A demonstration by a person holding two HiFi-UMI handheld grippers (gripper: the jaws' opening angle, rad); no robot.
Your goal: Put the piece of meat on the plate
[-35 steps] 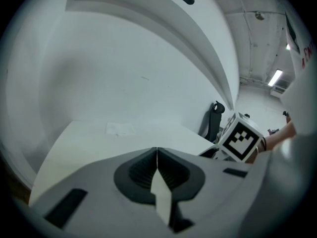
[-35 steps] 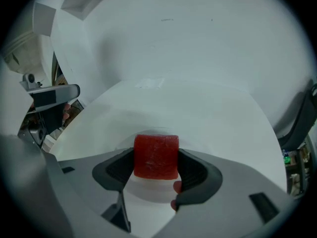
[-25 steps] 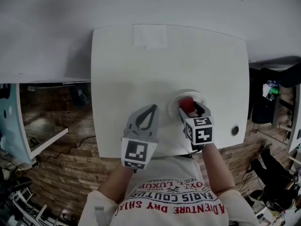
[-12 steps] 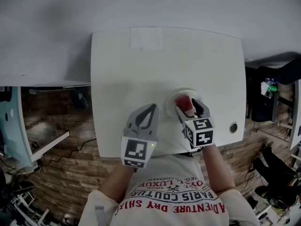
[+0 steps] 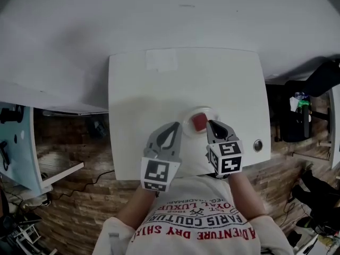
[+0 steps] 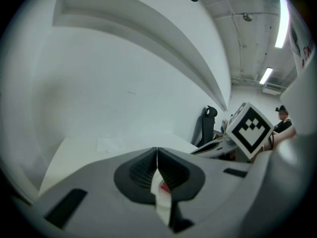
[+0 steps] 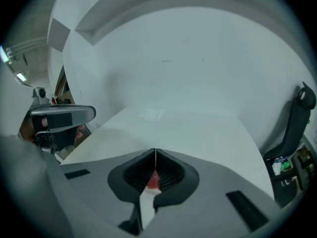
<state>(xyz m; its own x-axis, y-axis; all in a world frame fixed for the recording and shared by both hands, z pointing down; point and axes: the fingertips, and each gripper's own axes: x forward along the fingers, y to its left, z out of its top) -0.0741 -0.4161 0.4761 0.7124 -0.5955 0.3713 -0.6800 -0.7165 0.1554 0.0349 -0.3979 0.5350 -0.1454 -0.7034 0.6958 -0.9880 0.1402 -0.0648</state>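
Now that the right gripper has pulled back with jaws together and empty, like the left gripper's, the meat lies just ahead of them on the plate, so the task looks done.

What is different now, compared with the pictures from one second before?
The right gripper, whose jaws stood open around the piece of meat, has drawn back toward the person and shut empty. The piece of meat stayed on the plate. The left gripper stayed shut beside it.
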